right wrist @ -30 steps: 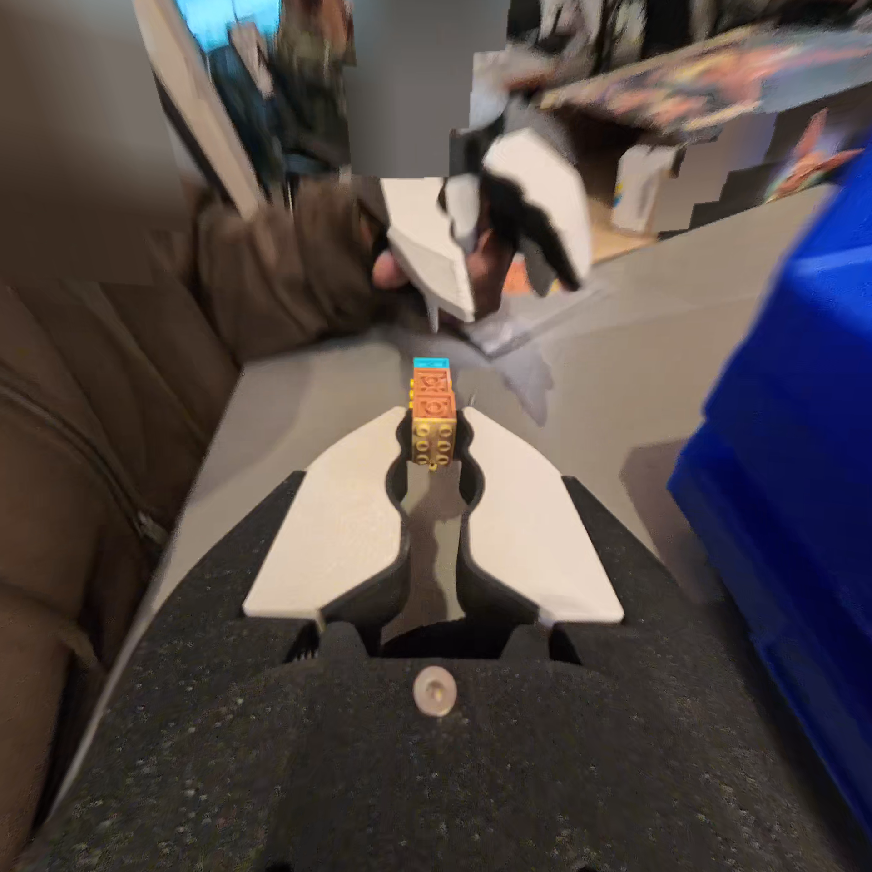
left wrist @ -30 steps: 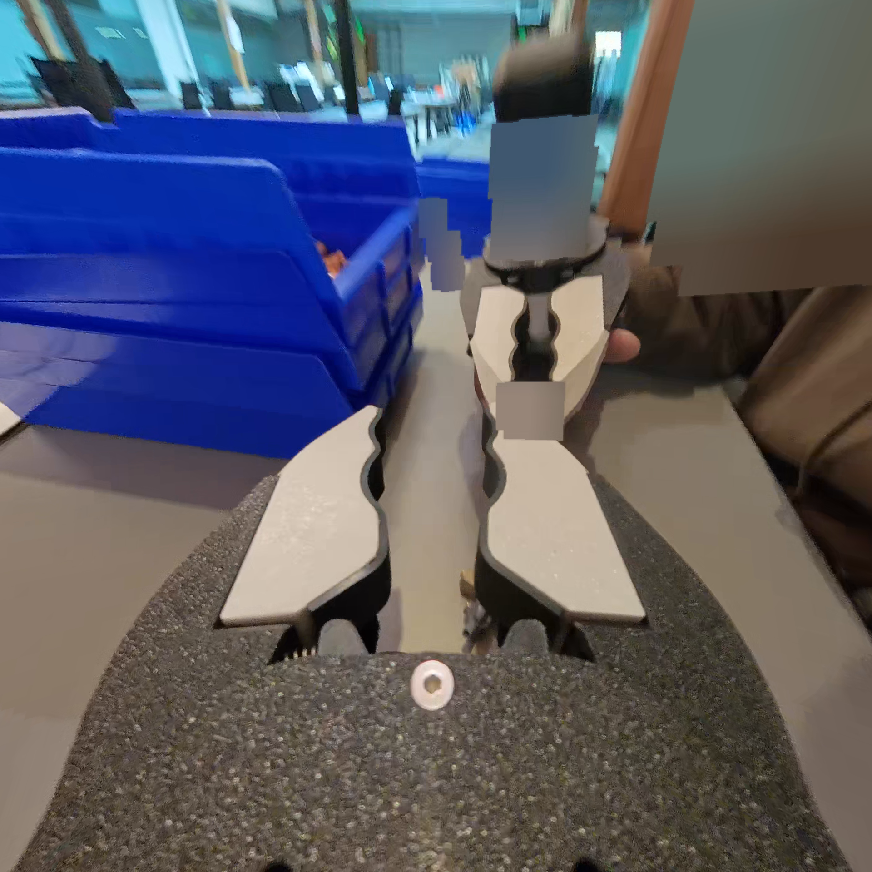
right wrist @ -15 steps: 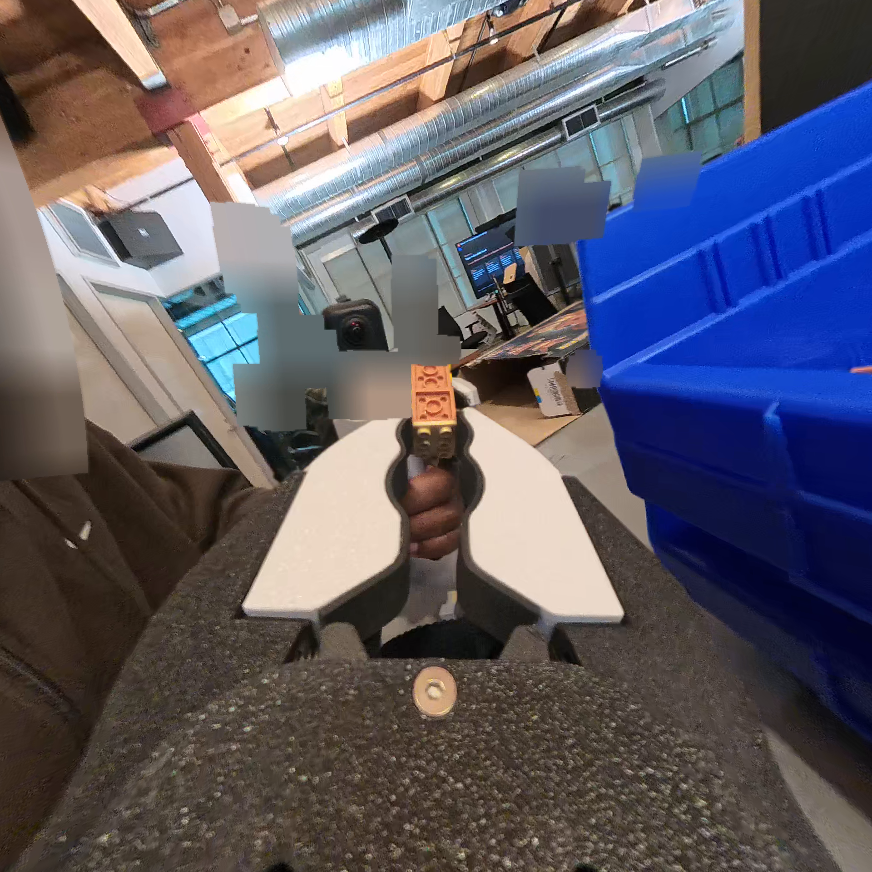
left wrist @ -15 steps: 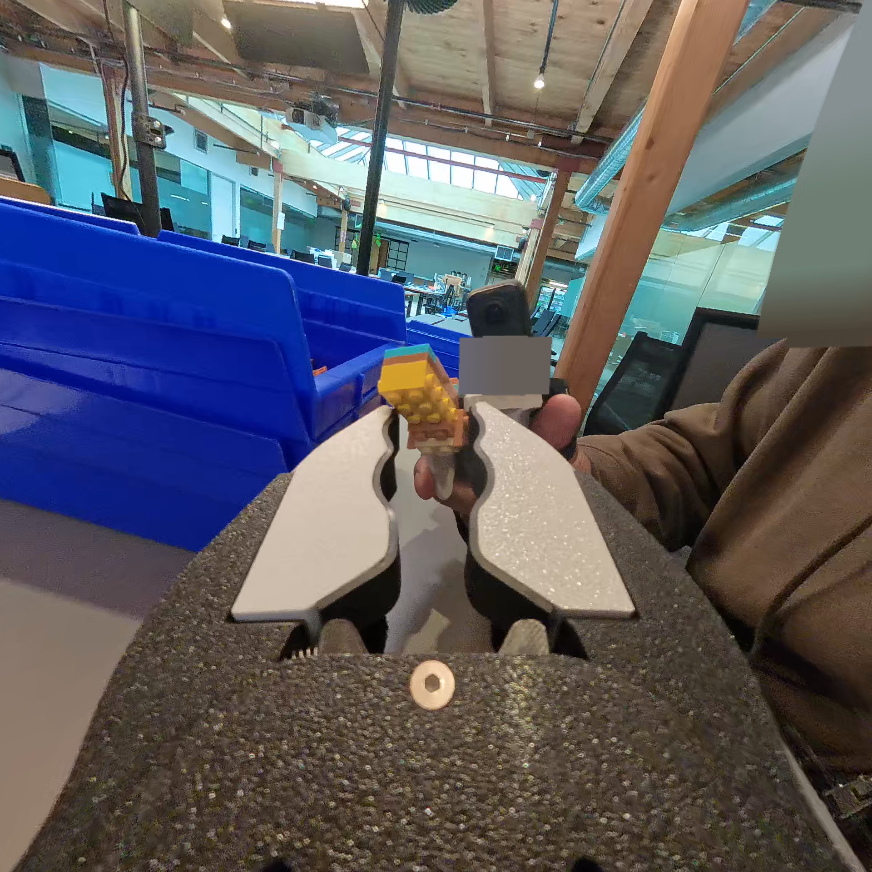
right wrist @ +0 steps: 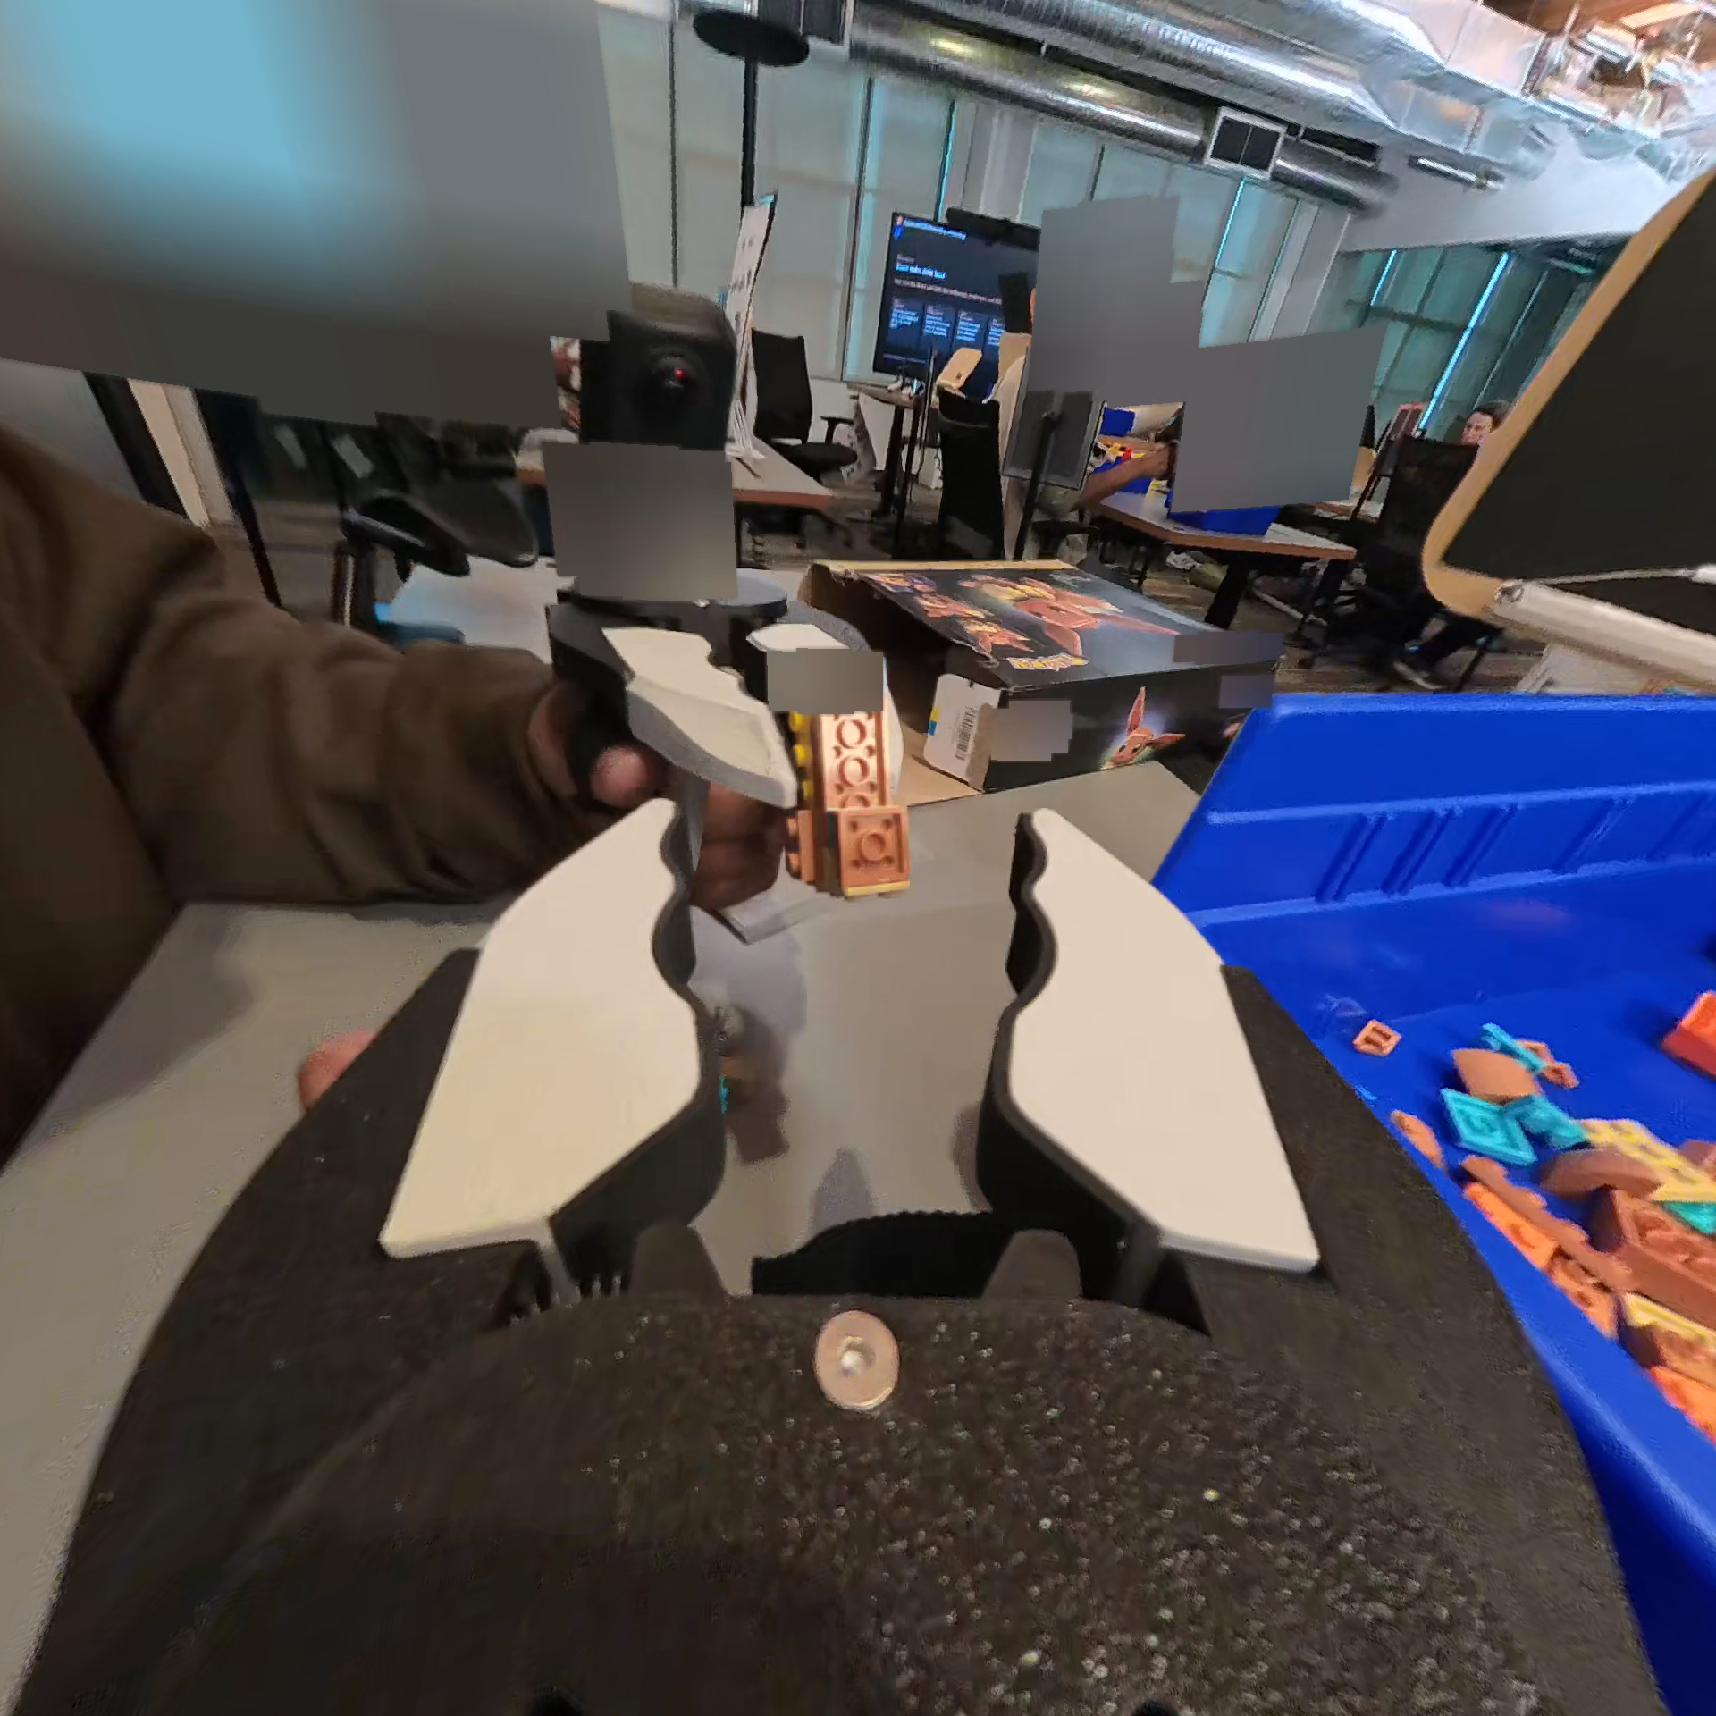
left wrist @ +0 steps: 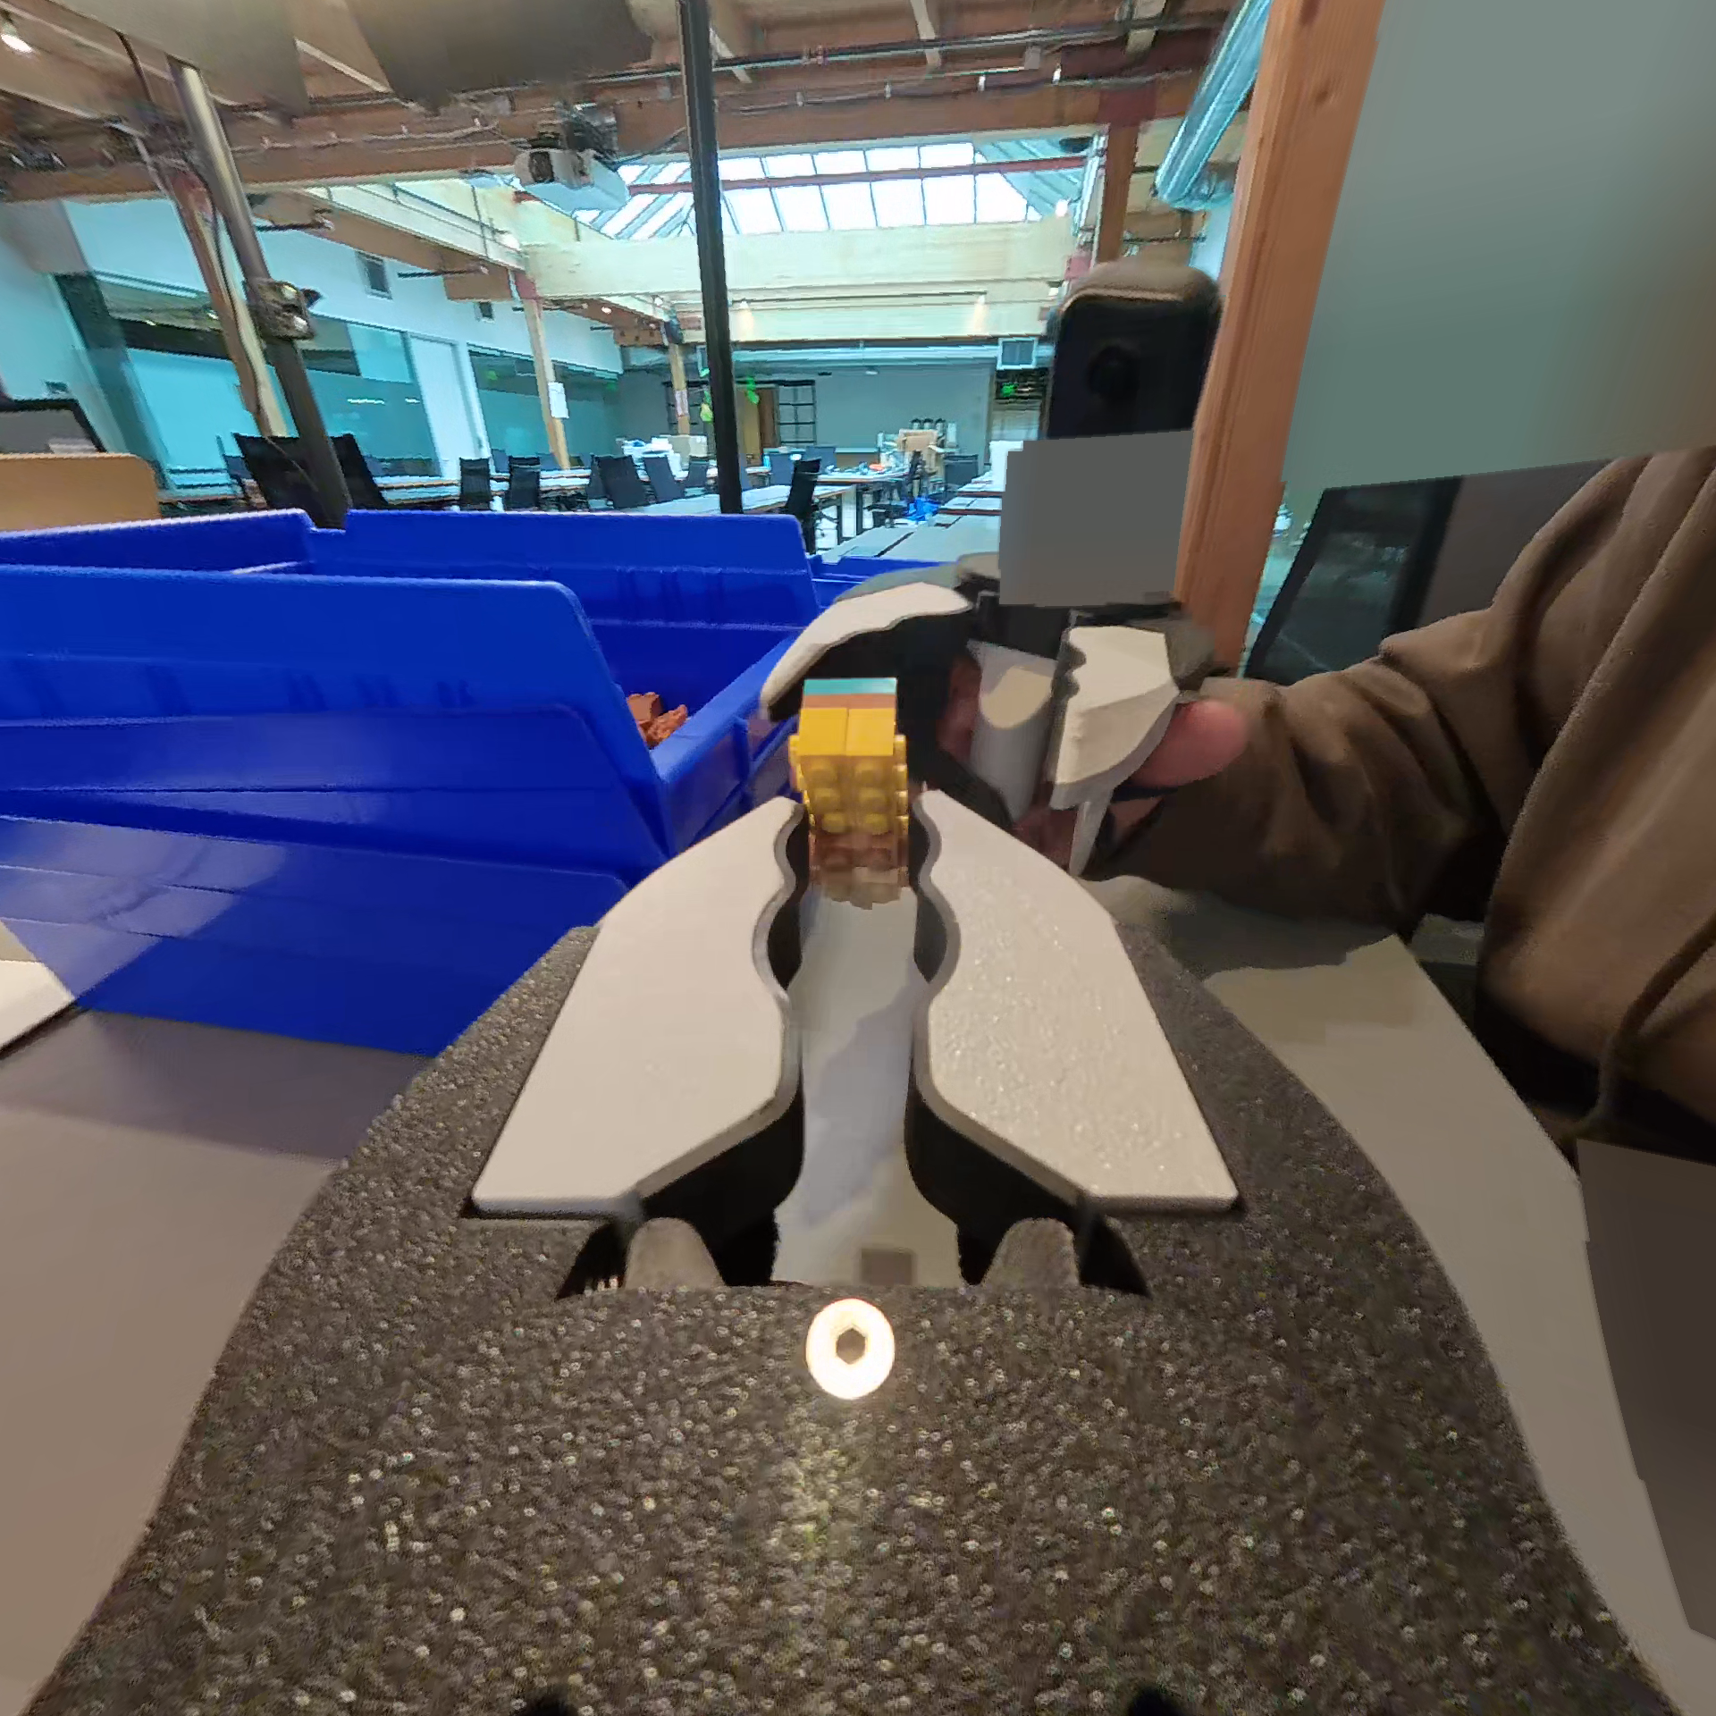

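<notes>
Bricks: pinched at left claw tips, stack upright. Right claw spread wide, empty, just short of stack; bin rightward. Grip possibly shallow; squeeze squarely.

The right gripper is spread wide, with nothing between its fingers. Beyond it, the left gripper clamps a small brick assembly of orange and yellow pieces, held above the grey table. To the right, a blue bin contains loose orange, teal and yellow bricks. A printed cardboard box lies farther back on the table.
</notes>
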`<state>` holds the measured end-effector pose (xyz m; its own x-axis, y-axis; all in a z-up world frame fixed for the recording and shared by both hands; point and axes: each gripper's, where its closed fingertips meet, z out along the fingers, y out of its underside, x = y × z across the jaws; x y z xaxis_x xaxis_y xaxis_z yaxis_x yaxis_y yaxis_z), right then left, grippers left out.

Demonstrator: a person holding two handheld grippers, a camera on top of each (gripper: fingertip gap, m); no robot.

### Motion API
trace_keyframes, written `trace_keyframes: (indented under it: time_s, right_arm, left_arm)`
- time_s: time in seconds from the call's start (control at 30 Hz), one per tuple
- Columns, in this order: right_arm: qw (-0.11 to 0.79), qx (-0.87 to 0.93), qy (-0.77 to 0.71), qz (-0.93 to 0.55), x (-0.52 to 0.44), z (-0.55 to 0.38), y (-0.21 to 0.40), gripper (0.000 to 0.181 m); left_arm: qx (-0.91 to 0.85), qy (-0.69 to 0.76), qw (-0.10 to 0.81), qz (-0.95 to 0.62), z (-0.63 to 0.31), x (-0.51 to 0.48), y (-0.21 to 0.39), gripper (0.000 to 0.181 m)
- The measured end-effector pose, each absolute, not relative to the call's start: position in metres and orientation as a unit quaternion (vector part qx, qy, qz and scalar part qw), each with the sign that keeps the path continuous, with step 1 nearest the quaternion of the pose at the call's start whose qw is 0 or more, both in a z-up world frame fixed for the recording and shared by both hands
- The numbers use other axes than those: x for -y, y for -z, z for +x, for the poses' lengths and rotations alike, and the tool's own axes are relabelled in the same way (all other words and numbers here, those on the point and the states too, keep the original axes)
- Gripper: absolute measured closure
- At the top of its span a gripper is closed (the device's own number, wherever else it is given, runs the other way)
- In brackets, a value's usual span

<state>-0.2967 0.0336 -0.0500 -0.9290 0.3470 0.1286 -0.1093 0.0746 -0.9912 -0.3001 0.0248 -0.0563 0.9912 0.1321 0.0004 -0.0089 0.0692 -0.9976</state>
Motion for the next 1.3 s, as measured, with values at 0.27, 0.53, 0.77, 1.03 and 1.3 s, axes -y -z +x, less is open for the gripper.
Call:
trace_keyframes:
  time_s: [0.27, 0.53, 0.77, 1.03, 1.3]
  right_arm:
    - [0.051, 0.586, -0.791, -0.171, -0.050, -0.310, 0.023, 0.150]
    - [-0.066, 0.318, -0.915, -0.238, -0.088, -0.321, -0.008, 0.151]
    - [-0.004, 0.261, -0.935, -0.238, -0.093, -0.312, -0.025, 0.149]
    - [-0.066, 0.287, -0.926, -0.236, -0.075, -0.303, -0.029, 0.147]
    - [0.000, 0.298, -0.925, -0.234, -0.080, -0.298, -0.047, 0.160]
  left_arm:
    - [0.039, -0.024, 0.731, -0.681, -0.295, -0.031, 0.061, 0.161]
    - [0.067, 0.166, 0.869, -0.461, -0.272, -0.036, 0.013, 0.161]
    - [0.061, 0.157, 0.908, -0.384, -0.263, -0.040, -0.005, 0.161]
    - [0.012, 0.154, 0.894, -0.420, -0.231, -0.056, -0.011, 0.162]
    - [0.050, 0.171, 0.916, -0.360, -0.241, -0.036, -0.023, 0.162]
